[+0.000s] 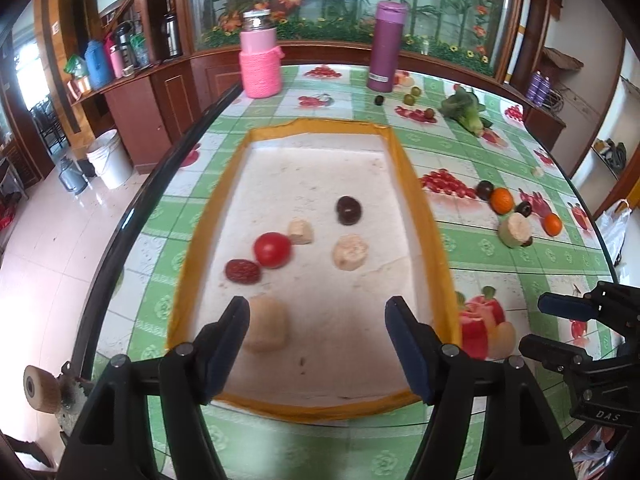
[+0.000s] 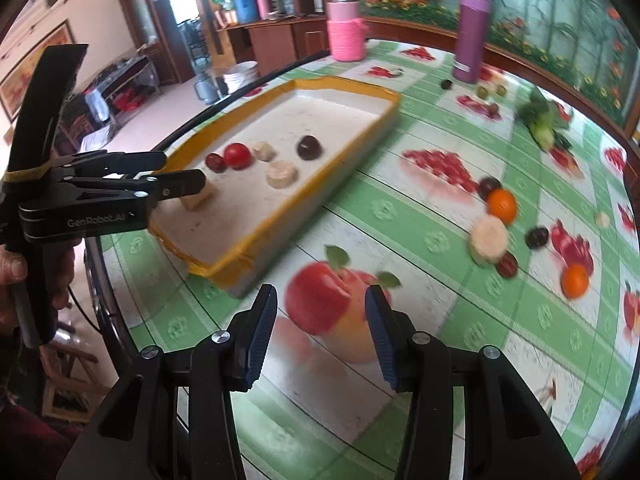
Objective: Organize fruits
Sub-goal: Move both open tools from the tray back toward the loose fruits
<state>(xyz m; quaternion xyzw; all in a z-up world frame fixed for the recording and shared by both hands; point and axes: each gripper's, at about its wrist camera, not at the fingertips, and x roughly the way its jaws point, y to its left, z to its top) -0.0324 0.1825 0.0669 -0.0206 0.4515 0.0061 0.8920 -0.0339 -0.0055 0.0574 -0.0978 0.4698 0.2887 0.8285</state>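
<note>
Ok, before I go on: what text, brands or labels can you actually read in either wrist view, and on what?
"GenRobot.AI": white lettering on the side of the left gripper, seen from the right wrist view.
"DAS": on the black body of the right gripper, at the left wrist view's edge; it may be cut off.
Label on the purple bottle: too small to read.

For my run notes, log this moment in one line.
left tool: open, over tray | right tool: open, empty, above tablecloth | oranges: outside tray
</note>
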